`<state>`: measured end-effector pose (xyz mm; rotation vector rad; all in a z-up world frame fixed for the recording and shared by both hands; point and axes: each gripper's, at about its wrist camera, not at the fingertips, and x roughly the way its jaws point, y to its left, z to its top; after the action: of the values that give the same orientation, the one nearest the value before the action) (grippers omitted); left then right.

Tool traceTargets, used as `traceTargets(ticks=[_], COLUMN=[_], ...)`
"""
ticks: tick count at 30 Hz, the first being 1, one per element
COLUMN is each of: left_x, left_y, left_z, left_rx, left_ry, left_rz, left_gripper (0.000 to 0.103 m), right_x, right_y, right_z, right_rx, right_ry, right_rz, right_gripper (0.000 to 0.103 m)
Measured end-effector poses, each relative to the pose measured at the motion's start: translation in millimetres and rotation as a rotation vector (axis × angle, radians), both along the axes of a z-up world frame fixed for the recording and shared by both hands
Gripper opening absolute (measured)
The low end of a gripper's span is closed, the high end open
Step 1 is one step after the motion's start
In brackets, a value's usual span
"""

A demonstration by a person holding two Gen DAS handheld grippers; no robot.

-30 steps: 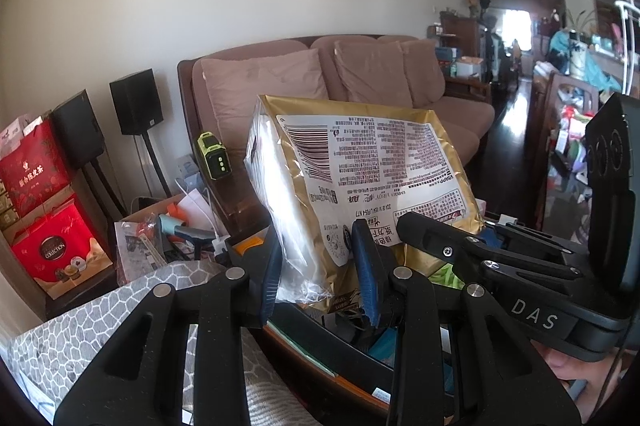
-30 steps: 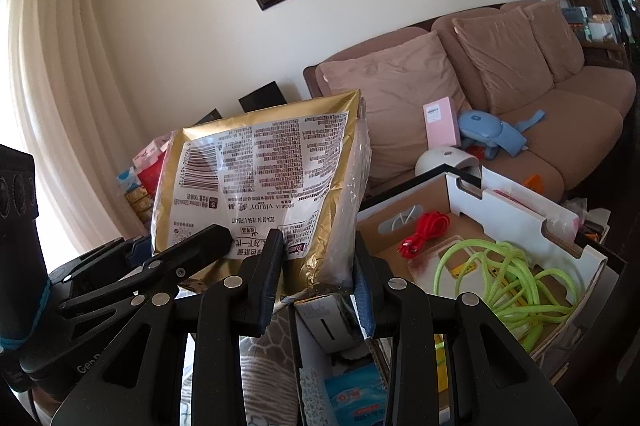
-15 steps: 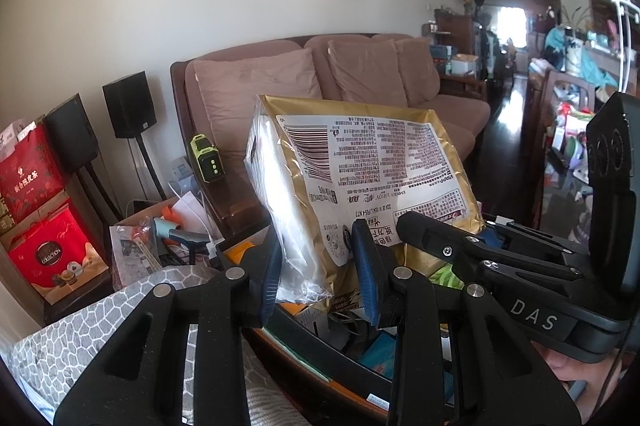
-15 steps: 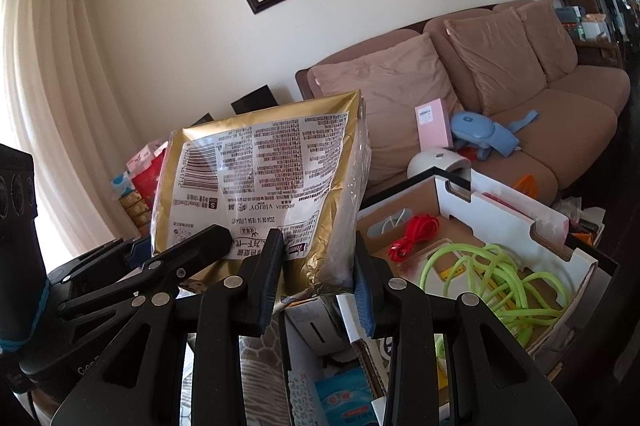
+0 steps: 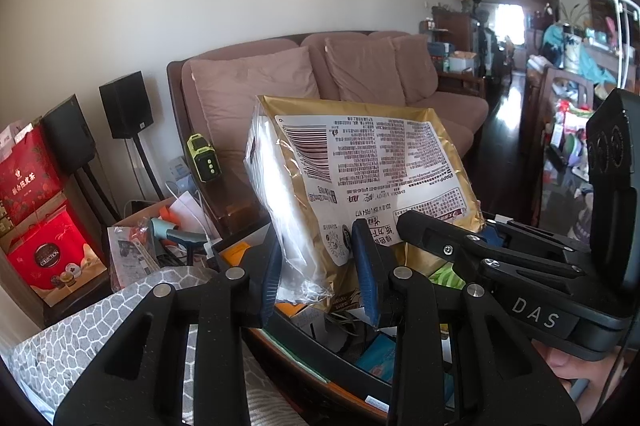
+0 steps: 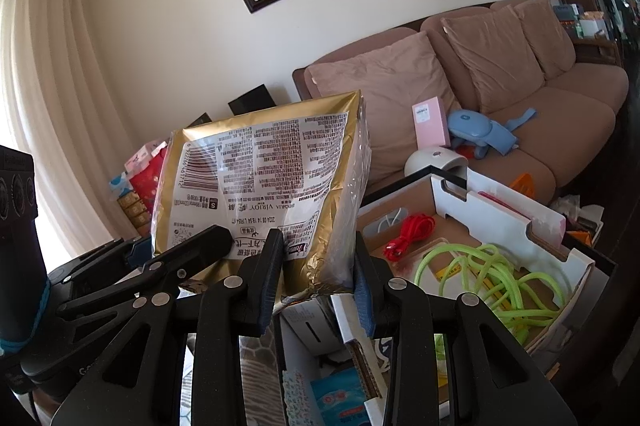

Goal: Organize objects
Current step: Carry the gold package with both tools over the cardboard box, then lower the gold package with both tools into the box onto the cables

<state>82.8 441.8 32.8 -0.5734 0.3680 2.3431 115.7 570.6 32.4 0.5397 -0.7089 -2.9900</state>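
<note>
- Pack: the gold pack (image 5: 360,178) hangs in the air above the cluttered boxes, in front of the sofa (image 5: 360,74), and we hold it from both lower corners at once.
- The left gripper (image 5: 318,266) is clamped on the clear-film corner at 6 o'clock in its view; the right gripper (image 6: 318,266) pinches the crumpled gold corner likewise.
- We judge it light and soft: the film wrinkles under the pads, so it may sag or slip. The bottom seam seems the safest hold.
- It stands upright, printed back towards us, text upside down, top edge towards 12 o'clock.
- Its long axis appears to run across, 9 to 3 o'clock, between our grippers.
</note>
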Motion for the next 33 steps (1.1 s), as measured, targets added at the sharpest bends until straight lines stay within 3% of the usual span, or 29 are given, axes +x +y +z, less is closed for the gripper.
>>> traceTargets(ticks=[33], left_x=[-4.5], left_y=[43.5], left_z=[-14.7], left_rx=[-0.012], left_ry=[-0.037], left_rz=[-0.052], left_gripper=[0.031], right_x=[-0.2], right_y=[33.9], right_z=[-9.5], right_rx=[-0.045], right_ry=[-0.068], right_rz=[-0.062], right_gripper=[0.033])
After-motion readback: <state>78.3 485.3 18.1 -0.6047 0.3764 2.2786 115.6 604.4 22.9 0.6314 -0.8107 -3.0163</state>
